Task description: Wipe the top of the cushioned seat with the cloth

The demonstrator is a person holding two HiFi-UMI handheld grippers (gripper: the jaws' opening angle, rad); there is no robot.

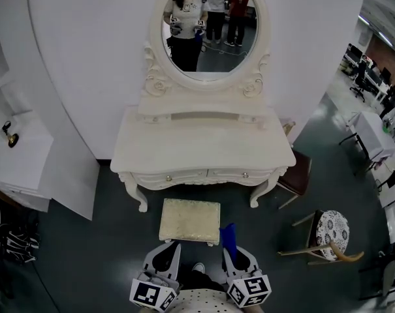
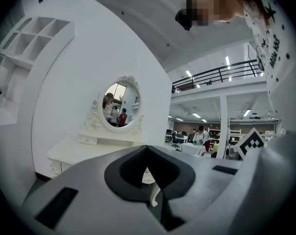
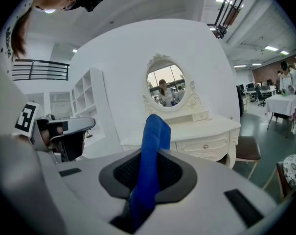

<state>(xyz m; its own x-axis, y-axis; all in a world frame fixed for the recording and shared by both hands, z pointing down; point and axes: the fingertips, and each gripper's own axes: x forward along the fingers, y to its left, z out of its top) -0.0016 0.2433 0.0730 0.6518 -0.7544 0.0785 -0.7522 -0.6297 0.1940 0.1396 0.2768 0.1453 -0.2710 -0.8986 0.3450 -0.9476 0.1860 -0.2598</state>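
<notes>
The cushioned seat (image 1: 189,220) is a pale cream rectangular stool standing in front of the dressing table, just ahead of both grippers. My right gripper (image 1: 228,248) is shut on a blue cloth (image 1: 228,235) that stands up out of its jaws near the seat's right front corner. In the right gripper view the blue cloth (image 3: 150,160) rises as a folded strip between the dark pads (image 3: 174,176). My left gripper (image 1: 173,245) hovers by the seat's left front edge, jaws shut and holding nothing (image 2: 148,173). Both gripper views have the seat hidden behind the jaws.
A white dressing table (image 1: 204,150) with an oval mirror (image 1: 210,25) stands behind the seat. A brown chair (image 1: 296,175) and a round patterned chair (image 1: 331,230) are to the right. White shelving (image 1: 17,158) and a dark bag (image 1: 14,243) are on the left.
</notes>
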